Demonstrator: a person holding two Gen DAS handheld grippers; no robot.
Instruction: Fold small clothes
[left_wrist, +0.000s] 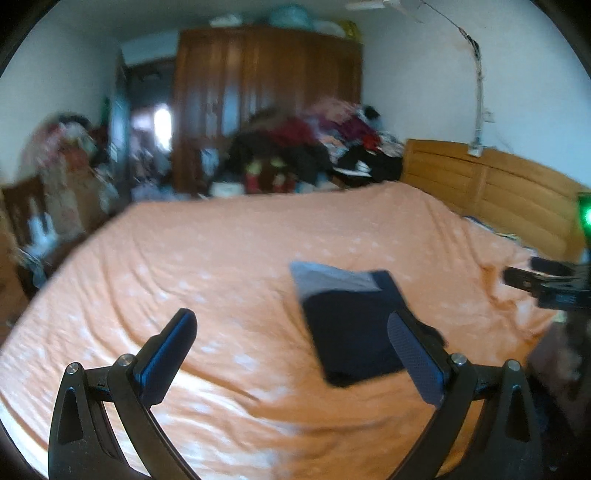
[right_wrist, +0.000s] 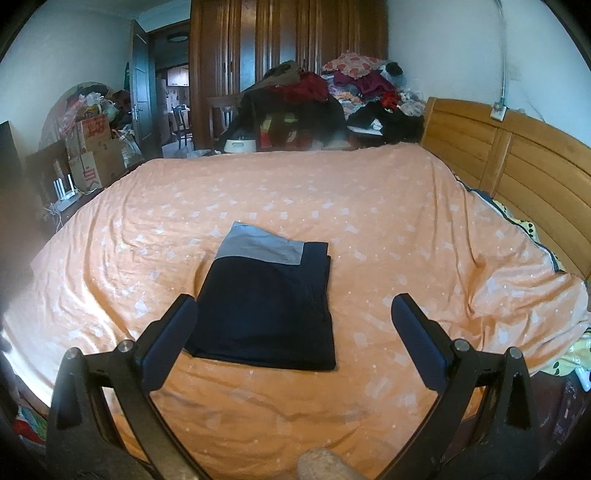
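Two grippers wide open, empty: left gripper, right gripper; folded dark garment lies flat mid-bed, toward the near edge; fold looks finished; next move likely fetching another piece.

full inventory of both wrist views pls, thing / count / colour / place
folded garment: 1, navy with a grey band at the far end, flat on the bedspread, nearer the close edge
bedspread: 1, orange with pale patches, covers the bed
headboard: 1, light wood, right side of the bed
wardrobe: 1, dark brown wood, far wall
clothes pile: 1 heap, mixed red, black and purple, beyond the far edge of the bed
cardboard boxes: several, brown, far left by the open door
left gripper: 1, black with blue pads, jaws open, empty, above the bed
right gripper: 1, black with blue pads, jaws open, empty, over the garment's near end
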